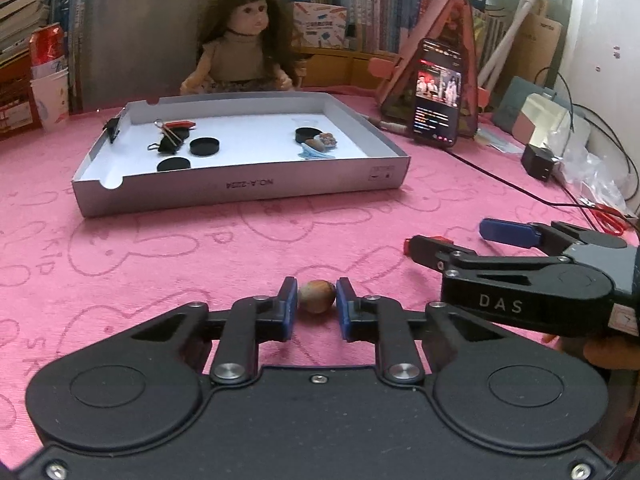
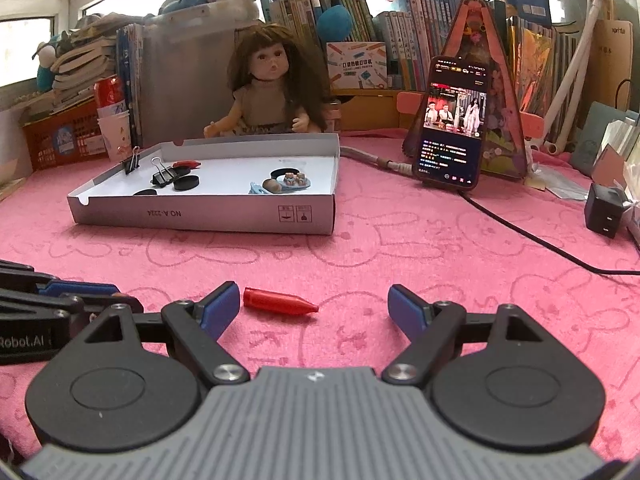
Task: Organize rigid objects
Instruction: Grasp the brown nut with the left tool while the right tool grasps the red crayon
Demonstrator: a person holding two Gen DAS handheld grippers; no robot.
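Sitting right between the blue pads of the left gripper (image 1: 317, 304) is a small brown nut-like thing (image 1: 317, 296), roundish, a bit mottled, darker on top and paler underneath, resting on the pink tablecloth (image 1: 200, 248) with the bunny doodles; the pads are closed in to either side of it and look like they're touching it, so I'd call that a grasp, though it's still down on the cloth. Over on the other side, the right gripper (image 2: 316, 312) has its jaws spread wide, and a red bullet-shaped cap (image 2: 280, 303) lies on the cloth between them, closer to the left-hand pad, flat end toward that pad and pointed tip aimed right, not touched by either finger as far as I can see. It's glossy plastic, tapering to a blunt cone. Further back is the shallow white cardboard tray (image 2: 200, 216), open side up, already holding a bunch of stuff: a black binder clip (image 2: 164, 176), another one clipped onto the far left wall, a few flat black round lids (image 2: 186, 183), a second red piece at the back, and a little blue-and-brown cluster (image 2: 280, 184) toward the right side. Behind the tray sits a doll (image 2: 266, 88), and a phone (image 2: 452, 120) leans up on the right with a video playing
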